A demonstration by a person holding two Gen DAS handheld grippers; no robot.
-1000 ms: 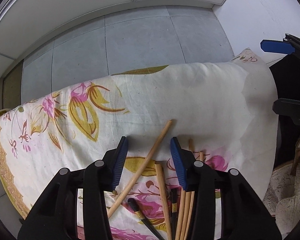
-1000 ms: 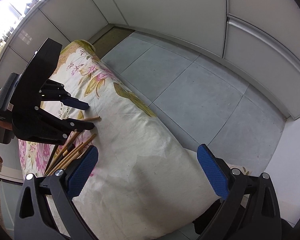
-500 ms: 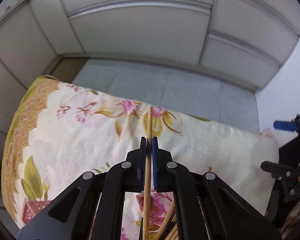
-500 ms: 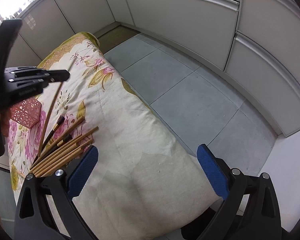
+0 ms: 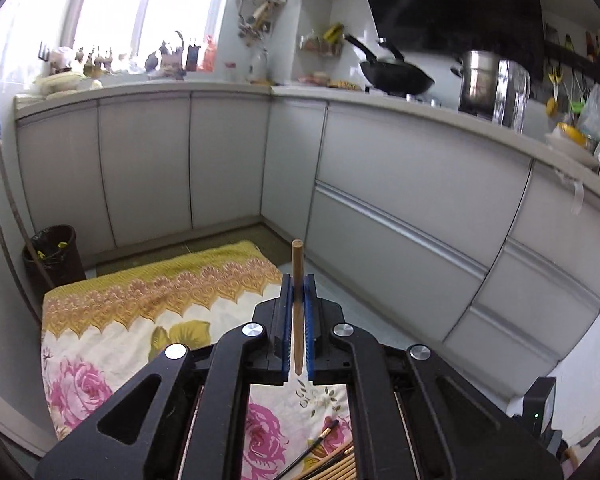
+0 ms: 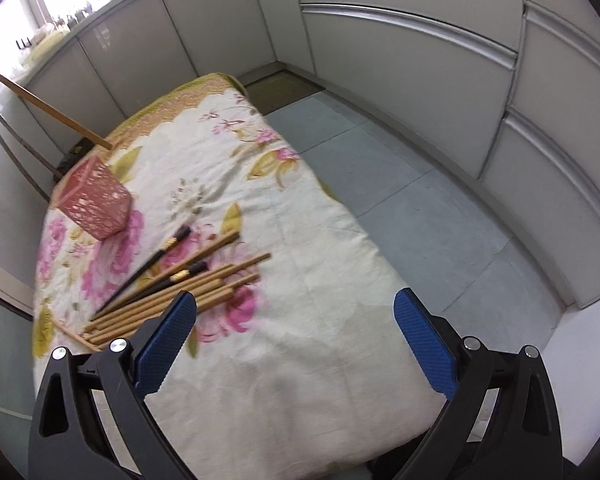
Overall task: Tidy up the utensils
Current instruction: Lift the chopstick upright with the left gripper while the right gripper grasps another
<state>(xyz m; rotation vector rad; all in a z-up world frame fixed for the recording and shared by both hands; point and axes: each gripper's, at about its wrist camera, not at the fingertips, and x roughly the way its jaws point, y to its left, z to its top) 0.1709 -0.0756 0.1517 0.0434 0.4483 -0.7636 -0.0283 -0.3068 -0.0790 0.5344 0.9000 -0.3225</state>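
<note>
**A:** What does the stick look like?

**B:** The wooden chopstick (image 5: 297, 308) is long, thin and light brown, with a flat round tip. The left gripper (image 5: 298, 322) pinches it between its two blue pads (image 5: 286, 320). It sticks straight out past them, up in the air.

**A:** Where are the other sticks?

**B:** In the right wrist view, go from left to right. On the far left the same chopstick (image 6: 52, 111) slants down, and its low end hangs above the pink basket (image 6: 96, 196). The basket stands on the flowered cloth (image 6: 260, 216). Nearer and to the right lies a pile of wooden chopsticks (image 6: 172, 300) with two black chopsticks (image 6: 152, 268) on top of them. Then comes the right gripper (image 6: 296, 344), low in the picture, with its blue jaws spread wide and nothing between them.

**A:** What does only the left view show?

**B:** A kitchen counter with a black wok (image 5: 396, 76) and a shiny pot (image 5: 484, 84), and a dark bin (image 5: 52, 256) on the floor. The basket does not show there.

**A:** And only the right view?

**B:** The basket and the whole pile.
</note>
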